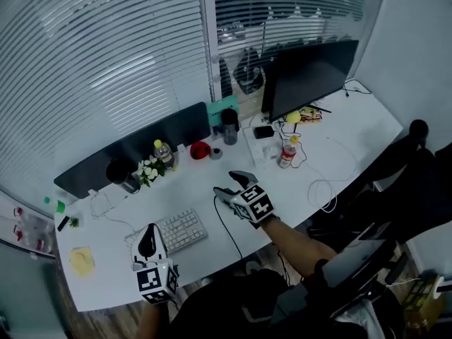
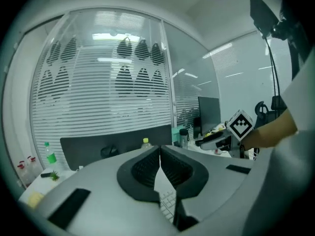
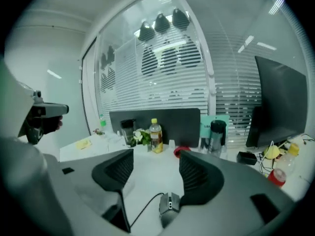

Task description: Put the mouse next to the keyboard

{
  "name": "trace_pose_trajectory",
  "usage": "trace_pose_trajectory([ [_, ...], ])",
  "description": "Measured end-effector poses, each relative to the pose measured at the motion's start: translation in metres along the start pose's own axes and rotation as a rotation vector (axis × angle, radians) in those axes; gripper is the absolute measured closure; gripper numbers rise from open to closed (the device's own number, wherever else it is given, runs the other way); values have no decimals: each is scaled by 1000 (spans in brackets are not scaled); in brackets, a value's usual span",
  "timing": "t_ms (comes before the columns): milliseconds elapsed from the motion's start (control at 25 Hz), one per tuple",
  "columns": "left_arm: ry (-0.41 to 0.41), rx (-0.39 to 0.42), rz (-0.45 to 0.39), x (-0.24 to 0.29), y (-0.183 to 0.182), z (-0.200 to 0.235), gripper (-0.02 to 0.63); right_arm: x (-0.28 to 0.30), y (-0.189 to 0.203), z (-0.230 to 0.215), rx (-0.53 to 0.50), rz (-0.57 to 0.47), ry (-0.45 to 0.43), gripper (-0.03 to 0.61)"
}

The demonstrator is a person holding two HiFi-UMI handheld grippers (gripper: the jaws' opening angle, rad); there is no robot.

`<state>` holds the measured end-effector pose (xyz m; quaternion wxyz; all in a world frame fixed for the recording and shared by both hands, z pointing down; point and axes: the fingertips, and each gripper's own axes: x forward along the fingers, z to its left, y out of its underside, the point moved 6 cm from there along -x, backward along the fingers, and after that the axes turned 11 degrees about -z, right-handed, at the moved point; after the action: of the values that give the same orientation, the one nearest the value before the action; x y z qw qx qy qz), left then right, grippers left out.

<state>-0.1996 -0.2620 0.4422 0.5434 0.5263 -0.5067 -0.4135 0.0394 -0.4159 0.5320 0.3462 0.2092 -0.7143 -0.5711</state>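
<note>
Beyond the mouse (image 3: 170, 204), bottle (image 3: 155, 136), flowers (image 3: 141, 137) and monitor (image 3: 279, 104) line the desk (image 3: 147, 173).

grey left gripper (image 1: 147, 240) and right gripper (image 1: 236, 183) bear black-white marker cubes (image 1: 157, 280).

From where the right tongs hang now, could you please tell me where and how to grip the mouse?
I would take the mouse across its two long sides at mid-body, lowering the open right tongs from above. It lies flat, lengthwise along the tongs' line, and its cable leaves the far end, so the sides are free.
</note>
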Motion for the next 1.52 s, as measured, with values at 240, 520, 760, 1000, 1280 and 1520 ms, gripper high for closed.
trace_pose_trajectory([
  [240,104,-45,-107,0,-42,0,584,-38,-73,24,69,-155,-12,372],
  [520,146,-97,-157,-4,-68,7,584,-77,-119,54,27,-232,-51,482],
  [760,152,-124,-150,-8,-82,7,584,-101,-144,64,-3,-262,4,523],
  [1000,82,-95,-170,-8,-99,9,584,-110,-159,61,2,-318,54,555],
  [1280,45,-75,-178,-4,-104,16,584,-105,-164,62,-18,-315,27,579],
  [1520,34,-17,-175,1,-105,14,584,-104,-170,65,-23,-332,13,580],
])
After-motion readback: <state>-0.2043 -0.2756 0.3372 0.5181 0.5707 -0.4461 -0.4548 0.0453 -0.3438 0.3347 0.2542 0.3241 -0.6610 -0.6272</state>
